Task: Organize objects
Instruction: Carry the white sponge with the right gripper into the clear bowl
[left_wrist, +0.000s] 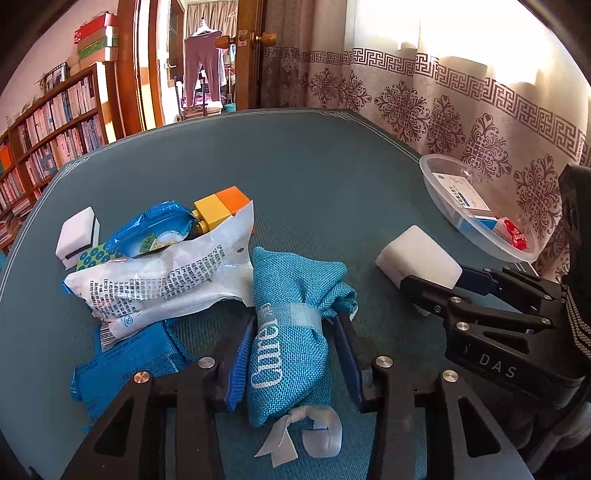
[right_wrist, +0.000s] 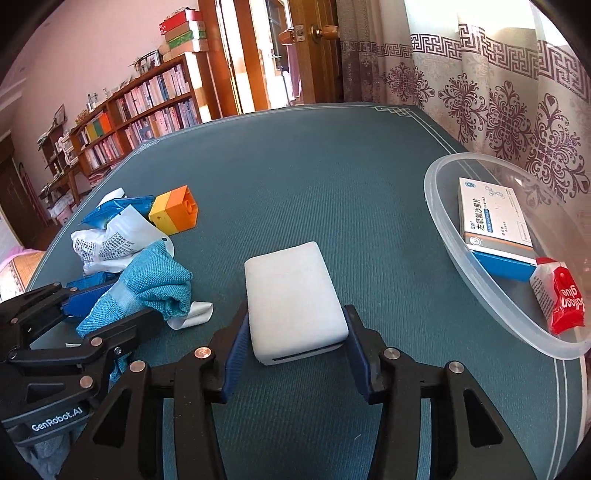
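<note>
Left tool (left_wrist: 293, 354) clamps teal pouch (left_wrist: 291, 332) | right tool (right_wrist: 295, 350) clamps white block (right_wrist: 293, 299) | wrapped sponge (left_wrist: 77, 236) left-view only

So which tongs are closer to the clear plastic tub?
Right. The right tongs straddle the white sponge, just beside the clear plastic tub; the left tongs straddle the teal pouch, farther away.

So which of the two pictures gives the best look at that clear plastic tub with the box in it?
The right wrist view: the tub fills its right side, and the box and red glue packet inside are readable. The left wrist view shows the same tub smaller, at the right edge, its near end hidden behind the right tool.
</note>
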